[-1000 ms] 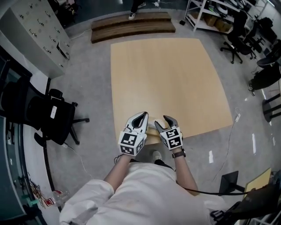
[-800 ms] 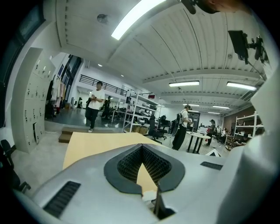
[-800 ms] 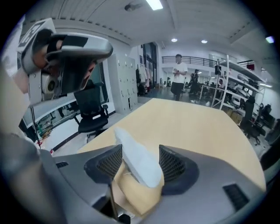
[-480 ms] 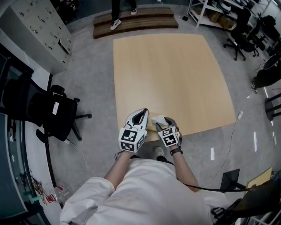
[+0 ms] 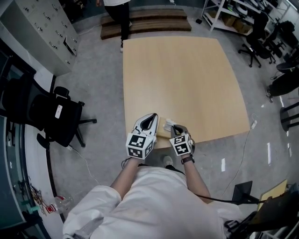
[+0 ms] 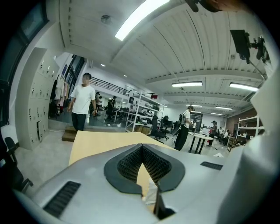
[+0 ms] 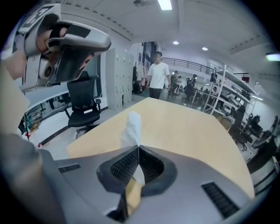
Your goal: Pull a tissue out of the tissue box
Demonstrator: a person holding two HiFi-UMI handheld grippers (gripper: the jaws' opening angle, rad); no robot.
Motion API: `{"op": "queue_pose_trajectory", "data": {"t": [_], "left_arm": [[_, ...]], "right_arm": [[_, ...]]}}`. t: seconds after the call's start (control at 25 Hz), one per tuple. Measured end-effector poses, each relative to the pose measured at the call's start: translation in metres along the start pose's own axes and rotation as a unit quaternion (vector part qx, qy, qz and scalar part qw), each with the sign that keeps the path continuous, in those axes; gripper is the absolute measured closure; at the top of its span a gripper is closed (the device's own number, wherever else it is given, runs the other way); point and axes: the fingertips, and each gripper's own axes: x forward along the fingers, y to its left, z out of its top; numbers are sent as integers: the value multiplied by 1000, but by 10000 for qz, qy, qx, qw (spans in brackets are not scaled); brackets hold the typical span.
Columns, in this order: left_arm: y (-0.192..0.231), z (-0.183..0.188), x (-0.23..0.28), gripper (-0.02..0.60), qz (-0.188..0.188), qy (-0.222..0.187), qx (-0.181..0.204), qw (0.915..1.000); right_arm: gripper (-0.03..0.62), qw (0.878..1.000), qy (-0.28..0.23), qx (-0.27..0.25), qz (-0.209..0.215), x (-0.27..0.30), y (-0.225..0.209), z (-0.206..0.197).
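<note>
Head view: your two grippers sit side by side at the near edge of the table (image 5: 187, 79). They are over the tissue box (image 5: 161, 138), of which only a tan strip shows between them.

(a) The right gripper (image 5: 174, 127) has its jaws pinched onto the tissue (image 5: 168, 124). In the right gripper view the white sheet stands up past the closed tips, narrow and crumpled. A further fold runs down behind the tips toward the tan surface below. The lower end of the tissue is hidden, so you cannot tell whether it is free of the box.

(b) The left gripper (image 5: 150, 119) is just beside the tissue. In the left gripper view its jaw tips meet with nothing caught between them. A scrap of white and tan shows through the gap beneath.

(c) Surroundings: the rest of the table is bare wood. A person (image 5: 119, 14) stands at its far end, and a black office chair (image 5: 46, 116) is on the floor to your left.
</note>
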Motion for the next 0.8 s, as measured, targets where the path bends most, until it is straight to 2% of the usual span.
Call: {"op": "queue_pose_trajectory", "data": {"t": [0.12, 0.32, 0.48, 0.8], "left_arm": [[-1, -1, 0, 592, -44, -3, -8, 10000], [-7, -2, 0, 592, -128, -19, 5, 9999], [-10, -2, -2, 592, -150, -35, 6, 9999], [-12, -4, -8, 592, -182, -14, -41, 9998]], "right_arm": [[591, 9997, -203, 118, -6, -9, -5, 14], [589, 9996, -276, -29, -13, -19, 2, 24], [591, 9988, -439, 215, -60, -28, -3, 25], [591, 9958, -853, 317, -130, -51, -5, 52]]}}
